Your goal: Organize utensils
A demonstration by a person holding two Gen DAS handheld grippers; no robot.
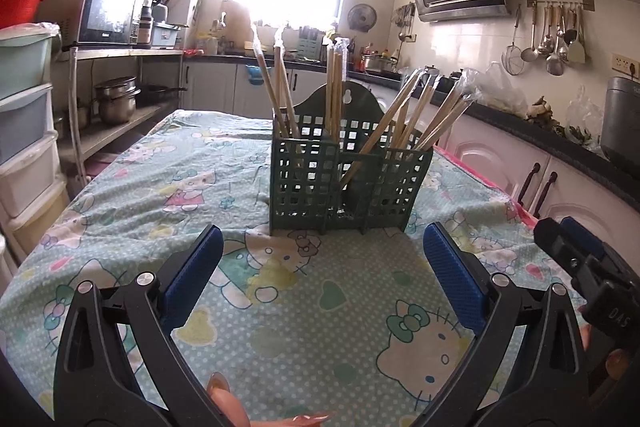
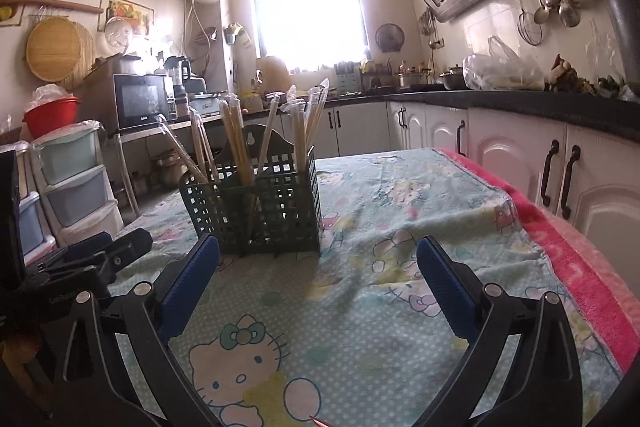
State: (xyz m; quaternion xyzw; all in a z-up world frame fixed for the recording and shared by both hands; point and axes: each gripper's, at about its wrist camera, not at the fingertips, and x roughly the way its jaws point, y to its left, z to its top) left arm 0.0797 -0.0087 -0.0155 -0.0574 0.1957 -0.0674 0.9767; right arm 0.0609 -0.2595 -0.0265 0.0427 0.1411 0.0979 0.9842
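Observation:
A dark green lattice utensil holder [image 1: 344,183] [image 2: 264,211] stands on the table, split into compartments. Several wrapped pairs of wooden chopsticks [image 1: 404,115] [image 2: 236,139] stand upright or lean in it. My left gripper [image 1: 322,267] hovers over the cloth just short of the holder, its blue pads wide apart with nothing between them. My right gripper [image 2: 318,279] is likewise open and empty, with the holder ahead and to its left. In the left wrist view the right gripper [image 1: 576,259] shows at the right edge; in the right wrist view the left gripper [image 2: 96,255] shows at the left.
A cartoon-cat patterned cloth [image 1: 280,307] [image 2: 360,327] covers the table, with a pink towel [image 2: 580,255] along its right edge. Plastic drawers [image 1: 24,131] stand to the left and kitchen cabinets [image 2: 520,171] to the right. Fingertips of a person [image 1: 228,399] show at the bottom.

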